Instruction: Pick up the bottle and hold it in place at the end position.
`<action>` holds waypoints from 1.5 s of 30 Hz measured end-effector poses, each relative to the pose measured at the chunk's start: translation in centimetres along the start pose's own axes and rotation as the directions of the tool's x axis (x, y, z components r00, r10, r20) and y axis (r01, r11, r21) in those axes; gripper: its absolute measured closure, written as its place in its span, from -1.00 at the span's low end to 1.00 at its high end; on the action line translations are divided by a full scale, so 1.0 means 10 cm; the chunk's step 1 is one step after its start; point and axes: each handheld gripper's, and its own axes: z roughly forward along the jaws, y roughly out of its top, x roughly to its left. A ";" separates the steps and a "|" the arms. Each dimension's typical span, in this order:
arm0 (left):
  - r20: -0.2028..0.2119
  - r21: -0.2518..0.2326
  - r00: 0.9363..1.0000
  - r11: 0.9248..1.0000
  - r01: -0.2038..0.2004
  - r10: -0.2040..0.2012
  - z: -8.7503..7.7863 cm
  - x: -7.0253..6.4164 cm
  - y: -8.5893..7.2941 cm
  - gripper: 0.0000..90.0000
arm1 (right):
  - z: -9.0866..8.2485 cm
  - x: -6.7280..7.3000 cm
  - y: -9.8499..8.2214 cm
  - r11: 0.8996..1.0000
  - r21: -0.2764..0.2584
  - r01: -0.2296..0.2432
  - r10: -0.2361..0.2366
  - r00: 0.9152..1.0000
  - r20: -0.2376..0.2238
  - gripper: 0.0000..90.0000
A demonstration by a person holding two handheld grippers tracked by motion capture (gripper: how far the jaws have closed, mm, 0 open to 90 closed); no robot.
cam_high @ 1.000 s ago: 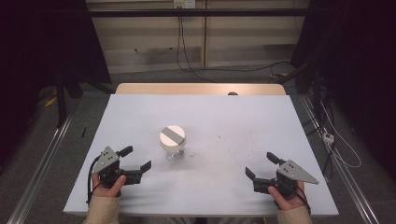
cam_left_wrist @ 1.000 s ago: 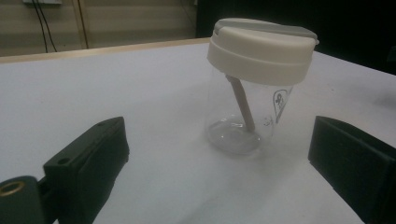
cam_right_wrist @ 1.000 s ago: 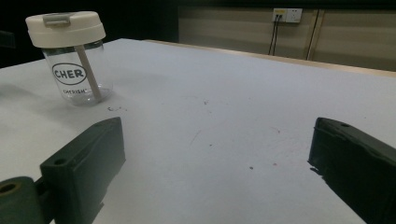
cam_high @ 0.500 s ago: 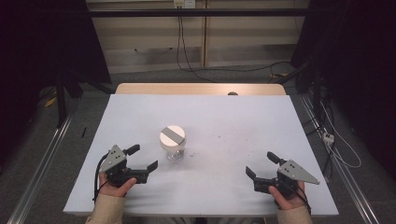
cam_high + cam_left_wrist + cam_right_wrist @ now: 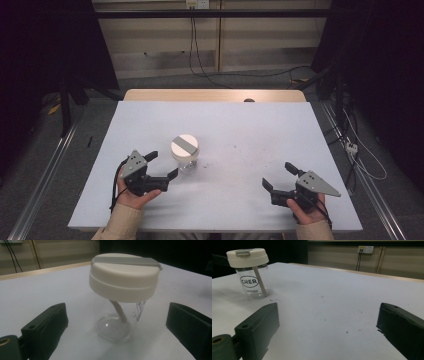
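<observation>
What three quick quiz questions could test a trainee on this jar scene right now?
1. True or false: the left gripper is clamped on the clear jar.
2. Which gripper is nearer the jar: A left, B right?
3. What runs across the top of the jar's cream lid?

Key
1. False: its jaws stand open on either side of the jar, apart from it, and have just been opening.
2. A.
3. A grey strip.
</observation>
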 end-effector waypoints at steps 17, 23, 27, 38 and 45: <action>0.014 0.080 1.000 0.997 0.005 -0.006 0.36 -0.05 -0.01 -0.79 | -0.01 0.00 0.00 1.000 0.003 0.002 -0.002 1.000 0.000 -0.92; 0.002 0.082 1.000 0.997 0.003 -0.003 0.49 -0.07 0.01 -0.79 | -0.02 -0.01 -0.01 1.000 0.002 -0.001 0.001 1.000 0.003 -0.91; -0.004 0.091 1.000 0.996 -0.001 0.002 0.55 -0.07 0.02 -0.79 | -0.03 -0.01 0.00 1.000 -0.002 0.001 -0.001 1.000 0.008 -0.91; -0.033 0.090 0.999 0.996 -0.025 0.028 0.70 -0.11 0.04 -0.71 | -0.03 0.00 0.00 1.000 -0.005 0.006 -0.006 1.000 0.001 -0.91; -0.025 0.104 0.999 0.994 -0.027 0.029 0.75 -0.12 0.03 -0.69 | 0.00 0.01 0.01 1.000 -0.007 0.004 -0.005 1.000 -0.012 -0.91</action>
